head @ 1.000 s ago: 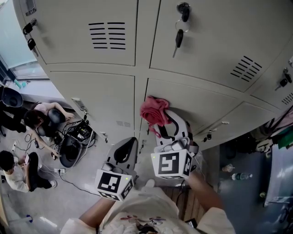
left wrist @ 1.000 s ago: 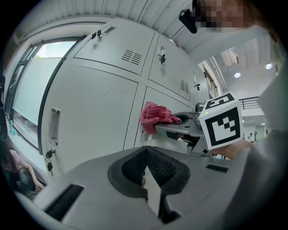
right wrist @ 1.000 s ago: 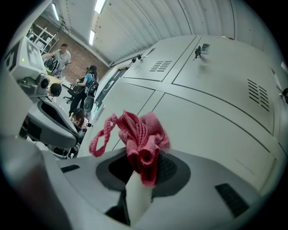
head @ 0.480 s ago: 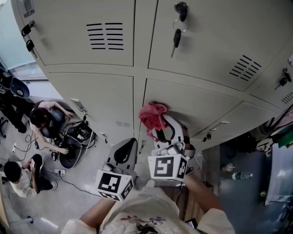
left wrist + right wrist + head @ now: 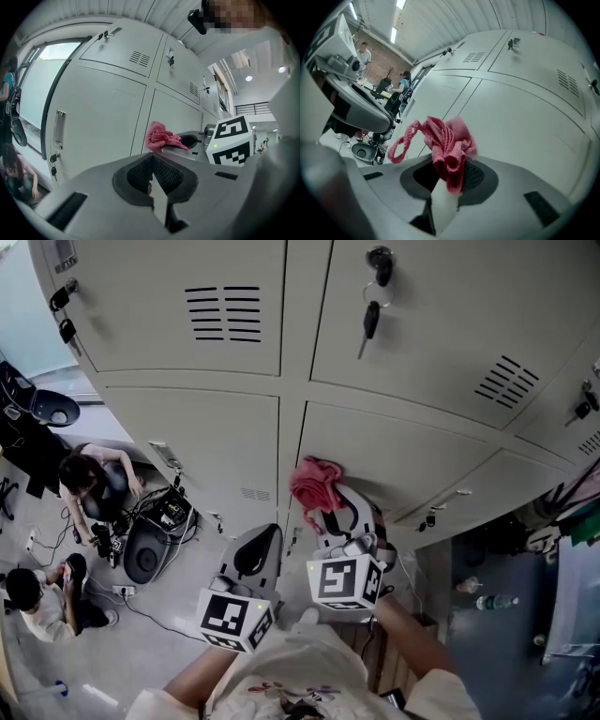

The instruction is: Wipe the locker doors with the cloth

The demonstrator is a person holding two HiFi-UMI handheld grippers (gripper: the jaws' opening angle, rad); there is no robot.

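I have the right gripper clamped on the pink cloth. Its jaws are closed on a bunched fold, the rest puffs out past the tips, and a loose loop hangs off to one side. Holding the bunch ahead of the jaws means fabric, not the gripper, meets the paint.

In the head view the cloth sits at the lower locker door, close to the seam with the neighbouring door. I cannot tell whether it is pressing on the metal or just off it.

The left gripper hangs beside the right one, nearer to me and clear of the doors. Its jaws are brought together with nothing between them. I judge it is parked there to be out of the wiping path, since one cloth needs only one gripper.

The upper door has a key dangling from its lock, well above the cloth. It would be something to steer round on a higher pass.

My reading is that this lower door is the one being worked. The surfaces themselves do not show me how much has been wiped.
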